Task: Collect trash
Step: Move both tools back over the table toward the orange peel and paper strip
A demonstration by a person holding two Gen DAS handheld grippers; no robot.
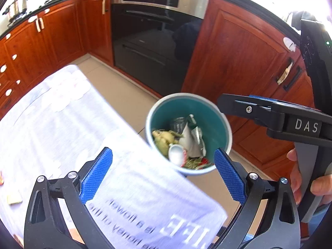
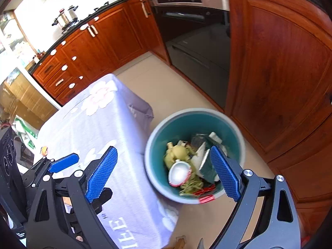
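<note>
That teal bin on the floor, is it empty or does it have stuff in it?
Partly filled. The bin stands upright on the floor beside the table, and scraps, including a white lid, cover its bottom; much of its teal inner wall is bare.

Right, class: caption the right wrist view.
Open right gripper above a teal bin of trash beside the clothed table.

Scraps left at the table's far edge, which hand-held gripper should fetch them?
Left. Its hand-held gripper hangs open over the table nearer the scraps; the right sits open over the bin.
</note>
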